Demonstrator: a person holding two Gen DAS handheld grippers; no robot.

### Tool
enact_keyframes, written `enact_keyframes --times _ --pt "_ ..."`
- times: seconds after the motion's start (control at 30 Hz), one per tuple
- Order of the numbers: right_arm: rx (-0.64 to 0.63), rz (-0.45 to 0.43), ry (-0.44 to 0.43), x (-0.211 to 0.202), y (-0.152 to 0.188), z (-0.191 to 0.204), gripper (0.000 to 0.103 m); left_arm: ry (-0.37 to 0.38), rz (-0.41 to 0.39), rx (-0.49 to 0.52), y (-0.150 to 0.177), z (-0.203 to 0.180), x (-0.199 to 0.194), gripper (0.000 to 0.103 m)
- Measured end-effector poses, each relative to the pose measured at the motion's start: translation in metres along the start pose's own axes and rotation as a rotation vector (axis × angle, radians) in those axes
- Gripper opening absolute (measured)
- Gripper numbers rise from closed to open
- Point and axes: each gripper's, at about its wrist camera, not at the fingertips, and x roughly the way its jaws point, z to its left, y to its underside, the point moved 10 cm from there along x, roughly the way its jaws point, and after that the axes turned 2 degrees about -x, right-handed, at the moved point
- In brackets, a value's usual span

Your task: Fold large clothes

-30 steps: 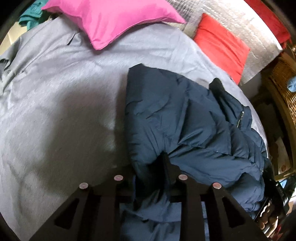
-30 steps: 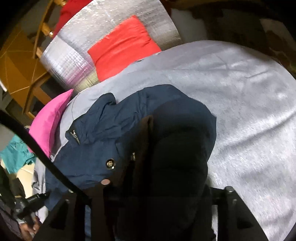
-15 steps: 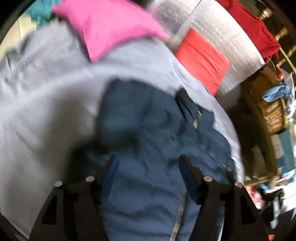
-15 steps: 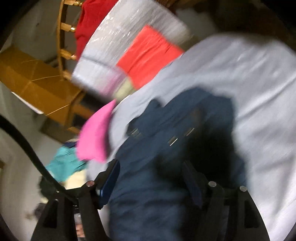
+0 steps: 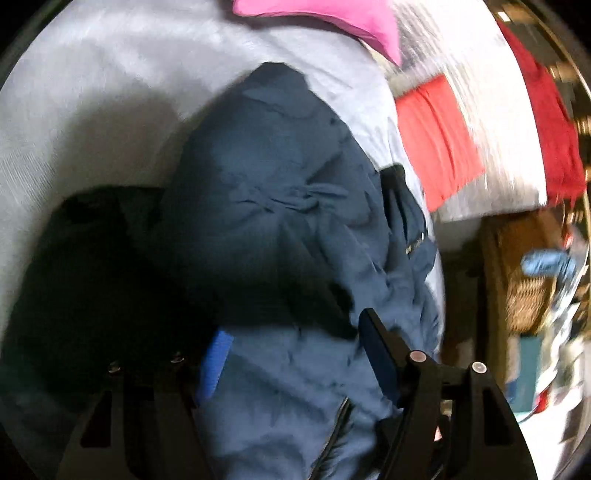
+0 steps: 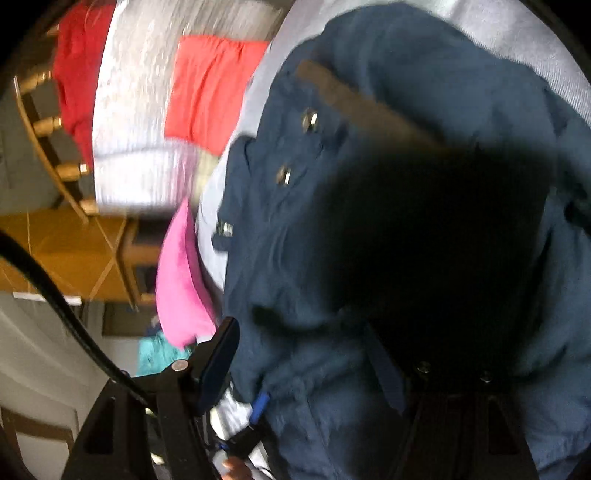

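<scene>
Both views blurred, dark shadow hides jacket (image 5: pixel 280 206) folds. Jacket on bed (image 5: pixel 92 92), 12 o'clock of left gripper (image 5: pixel 295 350). Right gripper (image 6: pixel 310 354), left: jaws wide, released since earlier grip.

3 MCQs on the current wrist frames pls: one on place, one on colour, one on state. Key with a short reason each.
1. Where does the navy jacket lie?
A. in a wicker basket
B. on the grey bedsheet
C. on a chair

2. What colour is the pillow at the top of the left wrist view?
A. pink
B. green
C. white

3. How does the left gripper stand?
A. shut on the pillow
B. shut and empty
C. open, with jacket fabric between its fingers

Key:
1 B, grey sheet shows around the jacket on three sides.
2 A, it is bright pink beside the red cushion.
3 C, both fingers stand wide apart over blue fabric.
</scene>
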Motion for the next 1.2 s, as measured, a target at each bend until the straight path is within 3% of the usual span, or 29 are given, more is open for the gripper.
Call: enact_keyframes --times 0.1,0.17,0.33,0.5,0.63,0.8,0.87,0.97,1.13,1.2 --pt "0.02 -0.036 -0.008 0.004 -0.009 -0.001 0.073 0.012 -0.027 -0.043 -0.008 0.001 0.004 0.062" --pt "0.039 -0.023 -0.023 0.006 -0.008 0.0 0.072 -0.031 -0.041 -0.03 -0.009 0.004 0.008 0.05" --pt "0.029 0.085 0.011 -0.001 0.019 0.002 0.072 -0.061 -0.044 -0.021 -0.011 0.005 0.008 0.047" --pt "0.042 0.036 0.045 -0.002 0.017 -0.011 0.07 -0.066 -0.042 -0.027 -0.012 0.0 0.011 0.053" --pt "0.108 -0.074 0.014 -0.011 -0.017 -0.021 0.06 -0.075 -0.052 -0.003 -0.015 -0.001 0.01 0.052" --pt "0.129 -0.116 0.017 -0.011 -0.037 -0.029 0.034 -0.088 -0.068 0.035 -0.019 -0.003 0.009 0.036" --pt "0.088 -0.123 0.043 -0.014 -0.037 -0.026 0.03 -0.089 -0.079 0.053 -0.02 -0.005 0.006 0.026" --pt "-0.015 -0.146 0.087 -0.025 -0.035 -0.01 0.027 -0.088 -0.089 0.085 -0.019 -0.013 -0.002 0.021" --pt "-0.218 -0.199 0.102 -0.05 -0.031 0.022 0.027 -0.094 -0.12 0.186 -0.008 -0.029 -0.025 0.019" --pt "-0.22 -0.182 0.128 -0.046 -0.032 0.015 0.027 -0.116 -0.126 0.223 -0.004 -0.03 -0.027 0.019"
